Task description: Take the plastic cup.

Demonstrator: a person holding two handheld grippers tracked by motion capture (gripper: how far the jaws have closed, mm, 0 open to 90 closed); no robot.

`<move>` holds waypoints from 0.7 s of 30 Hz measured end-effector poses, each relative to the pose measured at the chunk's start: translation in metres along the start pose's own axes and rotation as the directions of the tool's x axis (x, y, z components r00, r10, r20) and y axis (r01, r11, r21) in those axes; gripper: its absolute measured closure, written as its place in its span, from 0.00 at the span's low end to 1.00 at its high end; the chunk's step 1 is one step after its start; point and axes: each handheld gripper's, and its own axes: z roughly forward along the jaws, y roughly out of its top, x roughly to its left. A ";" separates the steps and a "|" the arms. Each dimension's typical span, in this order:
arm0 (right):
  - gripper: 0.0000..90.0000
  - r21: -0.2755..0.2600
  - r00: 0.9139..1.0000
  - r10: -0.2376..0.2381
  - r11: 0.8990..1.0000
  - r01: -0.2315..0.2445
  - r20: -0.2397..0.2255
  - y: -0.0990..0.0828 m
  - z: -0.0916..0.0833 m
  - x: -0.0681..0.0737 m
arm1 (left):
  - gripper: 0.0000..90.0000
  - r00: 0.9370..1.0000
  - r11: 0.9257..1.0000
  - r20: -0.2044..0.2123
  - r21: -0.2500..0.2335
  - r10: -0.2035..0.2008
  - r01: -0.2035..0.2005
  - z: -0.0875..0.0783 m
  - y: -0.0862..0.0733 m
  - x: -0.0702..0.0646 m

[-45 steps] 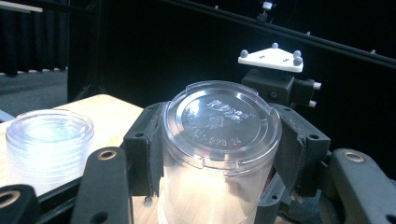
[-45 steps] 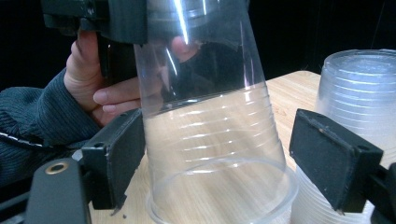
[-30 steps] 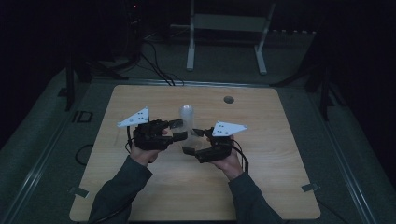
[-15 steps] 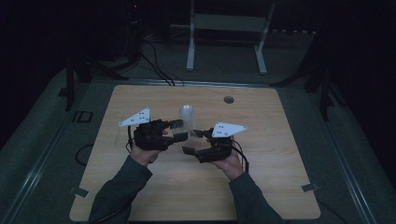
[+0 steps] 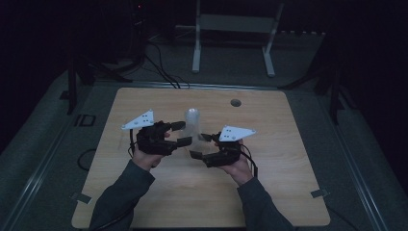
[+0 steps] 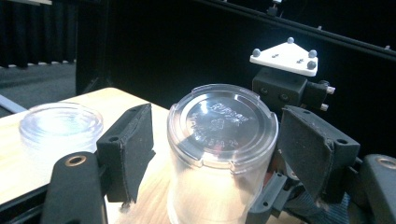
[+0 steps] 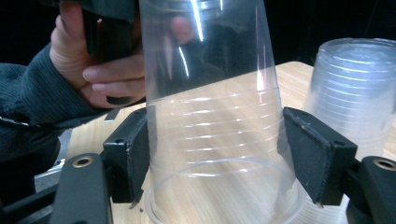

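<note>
- Could tip cup [image 6: 217, 182]: left gripper [image 6: 219, 116] just opened off its base
- Could crush it: right gripper [image 7: 215, 119] clamped on its wall
- Might knock stack [image 7: 355, 93] toward desk's far edge

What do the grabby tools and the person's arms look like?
Each tool, the left tool and the right tool, is black with two blocky jaws, a pale three-cornered plate on top and a thin black cable. The person wears dark long sleeves.
</note>
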 end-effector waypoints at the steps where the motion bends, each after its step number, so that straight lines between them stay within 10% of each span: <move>1: 0.32 0.008 1.000 0.002 1.000 -0.003 0.005 0.000 -0.001 -0.001 | 0.30 1.000 1.000 -0.001 -0.004 0.001 -0.001 -0.001 0.001 0.000; 21: 0.32 0.119 0.999 -0.026 0.993 0.022 0.032 -0.001 -0.001 -0.006 | 0.32 0.998 0.999 -0.056 0.039 0.024 -0.022 -0.010 -0.002 0.001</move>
